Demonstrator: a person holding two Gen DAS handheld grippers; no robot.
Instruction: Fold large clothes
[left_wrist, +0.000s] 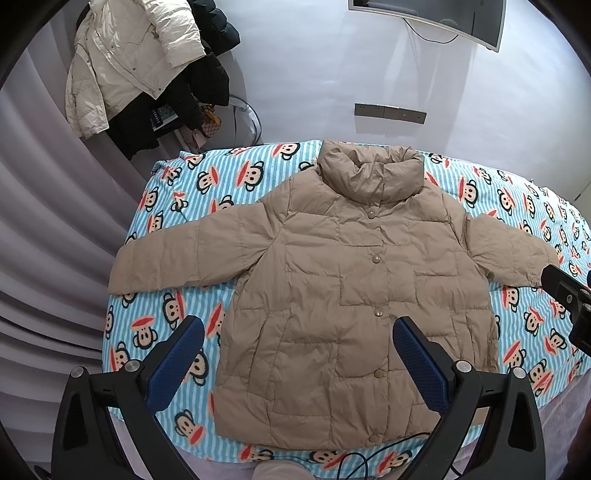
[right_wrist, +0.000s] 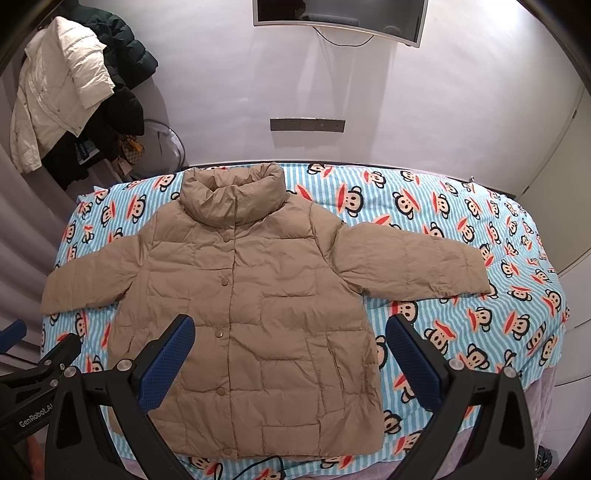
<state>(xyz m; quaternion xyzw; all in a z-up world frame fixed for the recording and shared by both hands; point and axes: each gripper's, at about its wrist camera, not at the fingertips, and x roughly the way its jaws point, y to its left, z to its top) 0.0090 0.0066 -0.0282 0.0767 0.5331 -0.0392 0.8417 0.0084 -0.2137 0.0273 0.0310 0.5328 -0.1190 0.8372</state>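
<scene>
A tan quilted puffer jacket (left_wrist: 343, 280) (right_wrist: 240, 306) lies flat and face up on a bed, snapped shut, collar toward the wall, both sleeves spread out sideways. My left gripper (left_wrist: 298, 328) hovers open above the jacket's lower left half, blue pads wide apart, nothing between them. My right gripper (right_wrist: 290, 328) hovers open above the lower right half, also holding nothing. The right gripper's black body shows at the right edge of the left wrist view, and the left gripper's body at the lower left of the right wrist view.
The bed is covered by a blue-striped blanket with cartoon monkey faces (left_wrist: 166, 325) (right_wrist: 480, 332). White and black coats hang on a rack (left_wrist: 122, 66) (right_wrist: 62, 92) at the back left. A wall-mounted screen (right_wrist: 340, 14) and a switch panel (right_wrist: 306, 124) are behind the bed. A dark cable (left_wrist: 354, 461) lies at the near edge.
</scene>
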